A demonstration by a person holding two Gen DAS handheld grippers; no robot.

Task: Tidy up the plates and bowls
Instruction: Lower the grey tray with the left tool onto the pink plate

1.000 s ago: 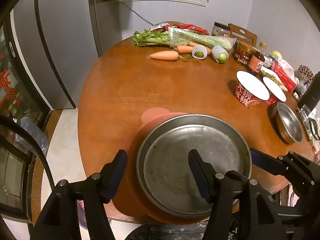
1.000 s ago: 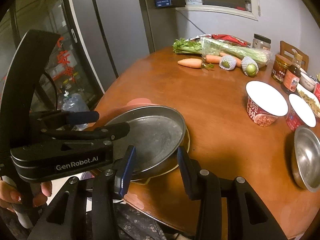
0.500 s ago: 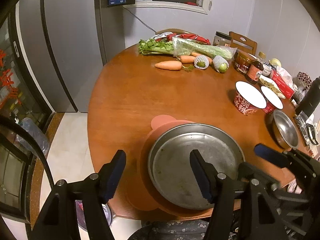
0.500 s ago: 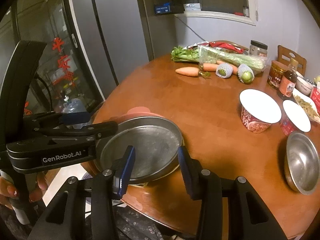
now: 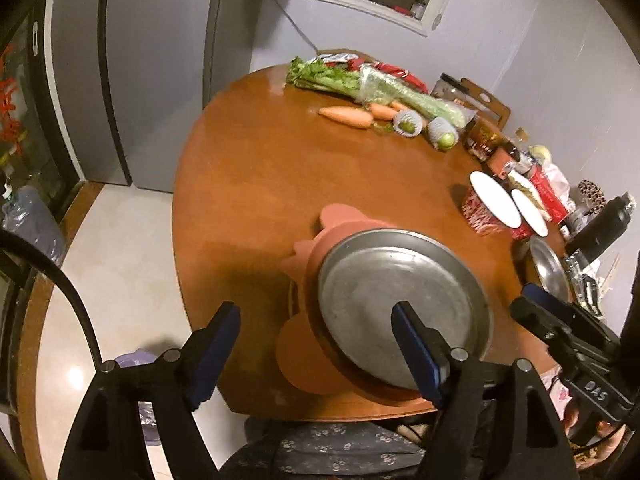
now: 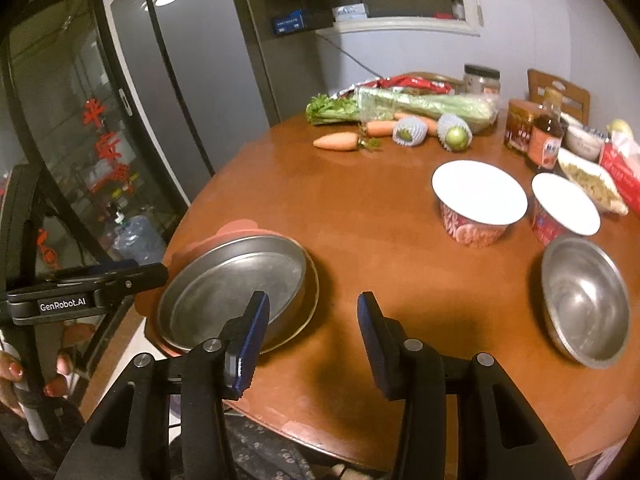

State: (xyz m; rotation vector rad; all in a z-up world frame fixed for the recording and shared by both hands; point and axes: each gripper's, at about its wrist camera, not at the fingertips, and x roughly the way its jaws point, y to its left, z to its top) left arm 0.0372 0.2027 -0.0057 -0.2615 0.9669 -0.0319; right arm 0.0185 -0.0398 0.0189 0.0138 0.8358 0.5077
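Round steel plate [image 5: 404, 304], shallow, upright rim, flat base dull and smudged grey; it sits on top of a stack at the near edge of the round wooden table [image 5: 272, 184], at 6 o'clock of the tabletop in the left wrist view. Beneath it a thin yellowish plate edge [image 6: 314, 300] shows, and under that, terracotta-coloured flat silicone mats [image 5: 304, 360] with rounded lobed tabs stick out toward 9 and 11 o'clock. Steel bowl [image 6: 586, 300], deeper, shinier, with curved walls, stands well apart from the stack at 3 o'clock, near the table edge. Just beyond it, two paper instant-noodle tubs [image 6: 478, 200] with white lids and red printed sides. Far side, 12 o'clock: carrots [image 6: 336, 141], bagged celery [image 6: 424, 104], two green fruits in white foam netting [image 6: 408, 132]. Left gripper [image 5: 316, 350]: jaws spread wide, holding nothing, above the table edge, with the blue-padded right finger in front of the plate's near rim and the left finger off the table over the floor. Right gripper [image 6: 312, 332]: jaws likewise wide apart and empty, over bare wood just right of the plate stack. Table surface glossy, reddish-brown.
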